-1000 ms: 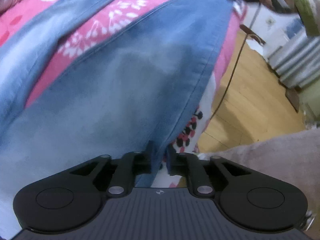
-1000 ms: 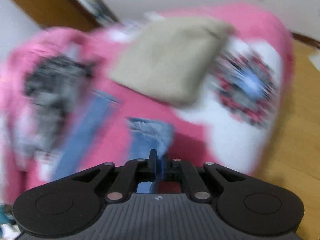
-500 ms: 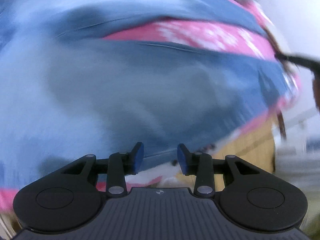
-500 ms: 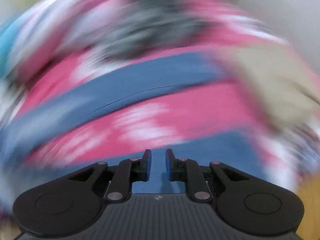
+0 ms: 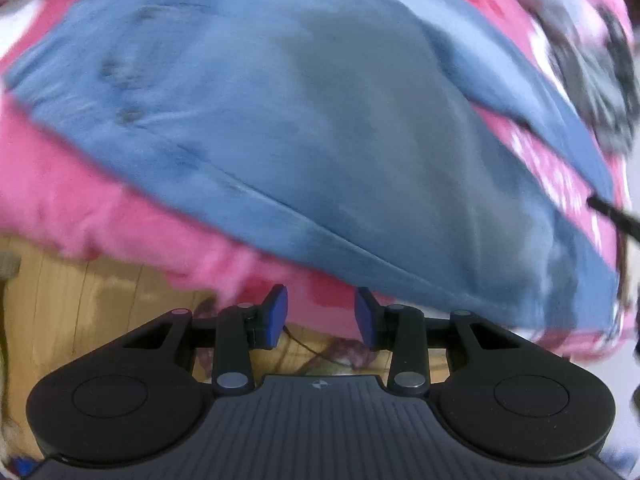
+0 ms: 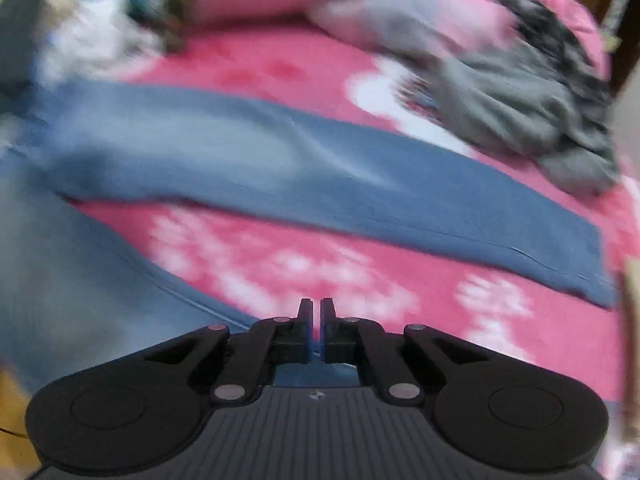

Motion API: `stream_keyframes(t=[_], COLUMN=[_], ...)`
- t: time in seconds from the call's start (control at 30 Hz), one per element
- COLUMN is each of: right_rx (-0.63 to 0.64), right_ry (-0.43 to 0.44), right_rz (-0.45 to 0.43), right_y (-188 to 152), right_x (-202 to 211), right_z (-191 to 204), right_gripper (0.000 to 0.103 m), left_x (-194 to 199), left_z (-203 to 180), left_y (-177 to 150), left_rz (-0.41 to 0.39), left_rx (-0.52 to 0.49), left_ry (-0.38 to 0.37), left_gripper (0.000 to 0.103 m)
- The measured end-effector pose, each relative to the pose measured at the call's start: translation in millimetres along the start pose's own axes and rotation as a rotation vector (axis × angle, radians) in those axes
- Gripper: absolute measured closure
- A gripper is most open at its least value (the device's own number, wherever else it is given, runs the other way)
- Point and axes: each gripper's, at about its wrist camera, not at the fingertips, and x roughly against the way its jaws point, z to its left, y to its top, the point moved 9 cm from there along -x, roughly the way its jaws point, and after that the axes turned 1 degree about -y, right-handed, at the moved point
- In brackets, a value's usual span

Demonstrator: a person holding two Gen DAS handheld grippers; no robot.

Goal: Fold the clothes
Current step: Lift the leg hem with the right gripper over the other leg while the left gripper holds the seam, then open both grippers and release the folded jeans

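No container is seen in either view. The jeans (image 5: pixel 320 120) are spread flat on a bed covered by a pink blanket (image 5: pixel 80 200) with white flower prints. In the right wrist view one leg (image 6: pixel 320 184) is laid as a long band across the bed, its long axis running from the upper left down to the lower right, where the hem (image 6: pixel 592 264) is found near the bed's right side. The second leg (image 6: pixel 80 264) is seen at the lower left, running down toward the tongs, so that a wedge of pink blanket is left between the two legs. In the left wrist view the wide denim panel is crossed by a seam slanting from the left down to the right, and its lower edge lies just above the tongs.

The left tongs (image 5: pixel 320 314) are held released, with a clear gap between the blue pads and nothing between them; wooden floor (image 5: pixel 100 300) and the blanket's edge are seen behind them. The right tongs (image 6: pixel 316 320) have just been closing and are now clenched; whether denim is pinched between the pads cannot be told, though blue cloth shows directly beneath them. A heap of grey clothes (image 6: pixel 520 112) is piled at the upper right of the bed, well apart from the jeans. Both views are blurred.
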Motion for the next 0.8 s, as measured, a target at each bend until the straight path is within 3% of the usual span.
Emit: stream_keyframes(t=[0.1, 0.17, 0.23, 0.3, 0.43, 0.57, 0.7, 0.8], right_rx=[0.031, 0.037, -0.008, -0.170, -0.508, -0.822, -1.148, -1.304], right_ry=[0.221, 0.297, 0.239, 0.146, 0.132, 0.270, 0.294, 0.285], right_rz=[0.036, 0.103, 0.142, 0.107, 0.028, 0.137, 0.270, 0.300], right_y=[11.8, 14.8, 21.8, 39.7, 41.2, -18.2, -101.3, -146.7], right_x=[-19.6, -46.5, -75.0, -80.2, -39.8, -12.7, 16.0, 28.3], right_z=[74.4, 114.3, 126.2, 104.0, 50.5, 38.7, 37.3, 36.7], right_gripper=[0.100, 0.100, 0.102, 0.100, 0.099, 0.089, 0.086, 0.086], left_x=[13.0, 20.3, 26.3, 29.9, 27.8, 15.4, 3.2, 11.0], left_z=[18.4, 30.1, 39.5, 43.4, 53.1, 70.4, 71.9, 72.2], left_y=[8.7, 14.7, 20.2, 26.9, 40.5, 43.8, 39.6, 47.1], left_rz=[-0.057, -0.085, -0.100, -0.116, -0.132, -0.129, -0.117, -0.171], left_rx=[0.075, 0.105, 0.114, 0.103, 0.134, 0.204, 0.220, 0.239], left_ry=[-0.008, -0.011, -0.010, -0.024, -0.068, -0.079, -0.088, -0.110], left_gripper=[0.067, 0.067, 0.067, 0.067, 0.065, 0.063, 0.064, 0.066])
